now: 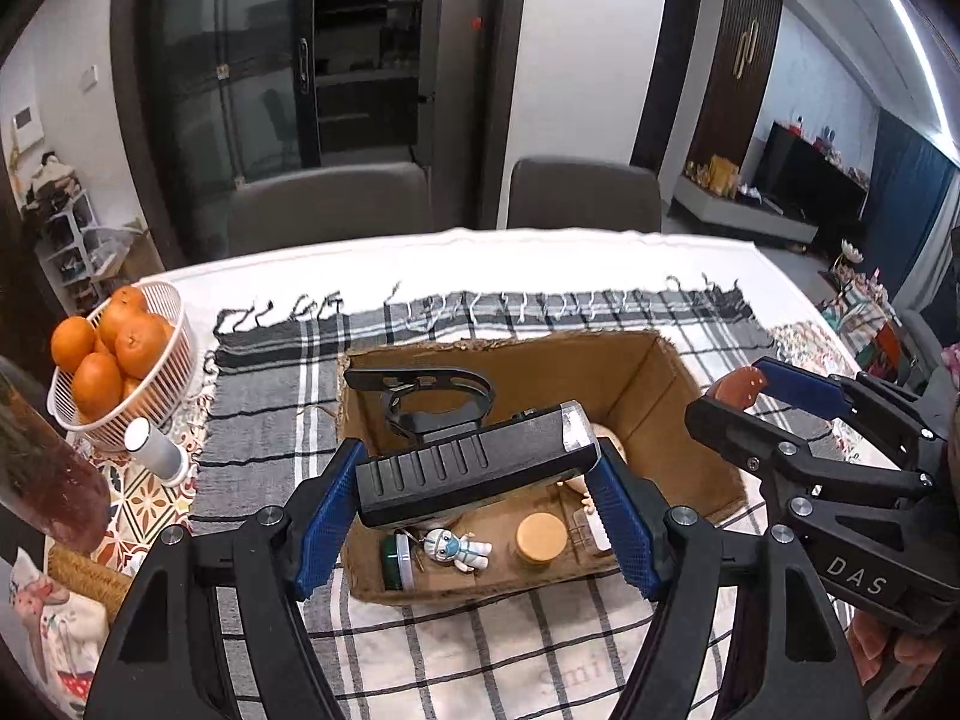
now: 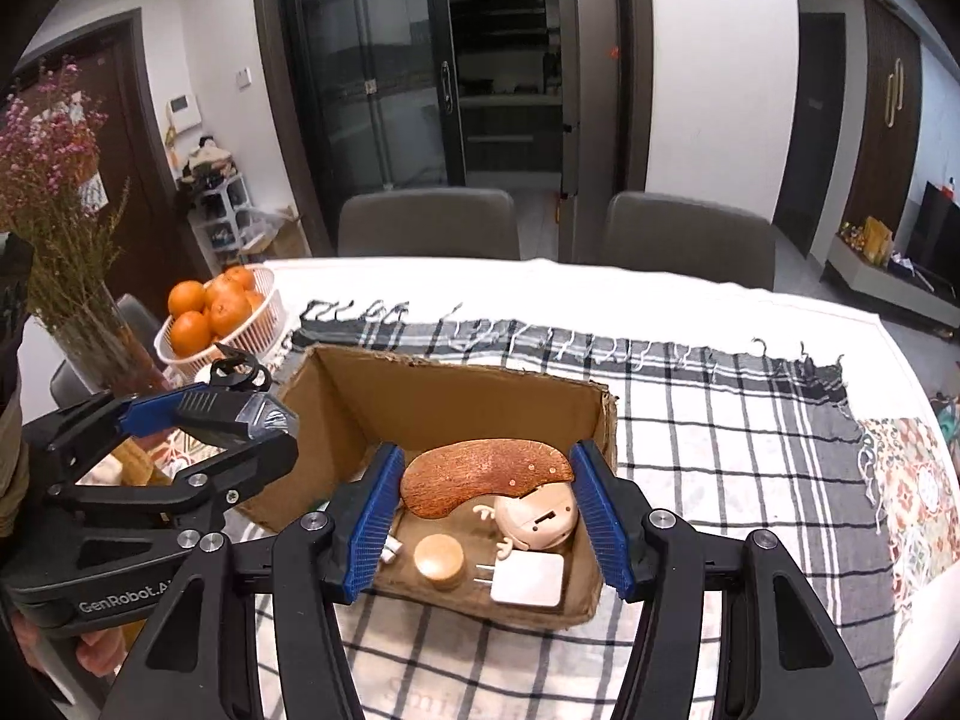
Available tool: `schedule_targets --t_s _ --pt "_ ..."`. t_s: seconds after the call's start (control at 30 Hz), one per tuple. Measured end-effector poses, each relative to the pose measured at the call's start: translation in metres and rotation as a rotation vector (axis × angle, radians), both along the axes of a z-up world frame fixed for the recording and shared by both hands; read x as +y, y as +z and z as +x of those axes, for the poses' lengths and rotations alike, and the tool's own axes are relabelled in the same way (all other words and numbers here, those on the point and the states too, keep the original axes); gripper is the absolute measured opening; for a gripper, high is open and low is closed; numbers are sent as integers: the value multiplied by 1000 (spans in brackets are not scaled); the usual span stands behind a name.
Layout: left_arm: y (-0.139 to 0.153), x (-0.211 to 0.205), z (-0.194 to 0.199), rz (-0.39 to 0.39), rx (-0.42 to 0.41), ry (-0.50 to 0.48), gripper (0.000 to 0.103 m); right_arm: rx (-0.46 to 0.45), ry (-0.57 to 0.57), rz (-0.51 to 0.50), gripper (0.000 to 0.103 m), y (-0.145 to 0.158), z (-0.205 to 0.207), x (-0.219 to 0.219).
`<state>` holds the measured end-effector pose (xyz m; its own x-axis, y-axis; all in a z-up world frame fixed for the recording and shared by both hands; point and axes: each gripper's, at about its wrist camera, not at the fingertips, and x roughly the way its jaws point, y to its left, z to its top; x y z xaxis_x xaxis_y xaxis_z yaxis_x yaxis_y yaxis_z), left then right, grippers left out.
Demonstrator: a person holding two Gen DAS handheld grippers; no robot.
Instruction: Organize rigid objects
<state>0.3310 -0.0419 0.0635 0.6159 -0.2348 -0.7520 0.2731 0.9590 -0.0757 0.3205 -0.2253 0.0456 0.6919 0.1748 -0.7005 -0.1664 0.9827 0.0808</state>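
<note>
My left gripper (image 1: 480, 501) is shut on a black flashlight with a clamp mount (image 1: 474, 459) and holds it above the near end of the open cardboard box (image 1: 666, 396). My right gripper (image 2: 483, 516) is shut on a brown wooden comb (image 2: 480, 477), held over the box (image 2: 456, 402). In the box lie a small astronaut figure (image 1: 459, 549), a green-capped jar (image 1: 396, 558), a wooden-lidded jar (image 2: 440, 561), a beige toy (image 2: 540, 513) and a white charger (image 2: 528, 579). The left gripper also shows in the right wrist view (image 2: 210, 414), the right one in the left wrist view (image 1: 744, 387).
The box stands on a checked cloth (image 2: 720, 450) over a white table. A white basket of oranges (image 1: 120, 354) and a white cylinder (image 1: 156, 444) stand at the left, with a vase of dried flowers (image 2: 66, 228). Two grey chairs (image 2: 429, 225) stand behind the table.
</note>
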Motion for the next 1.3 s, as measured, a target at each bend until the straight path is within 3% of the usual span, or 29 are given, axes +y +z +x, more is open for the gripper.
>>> schedule_targets --t_s 0.27,0.6,0.83,1.03,1.3 --pt "-25 -5 27 29 94 -13 73 145 12 8 58 -31 37 -5" --pt "-54 -7 48 45 203 -15 73 248 18 -27 58 -57 62 -4" --pt "-62 -8 52 38 266 -8 73 271 21 -24 59 -63 68 -5" --pt "-49 -8 40 96 200 28 76 265 -8 -22 64 -61 62 -9" --pt "-15 7 -3 143 -4 140 86 195 -86 7 64 -43 30 -15"
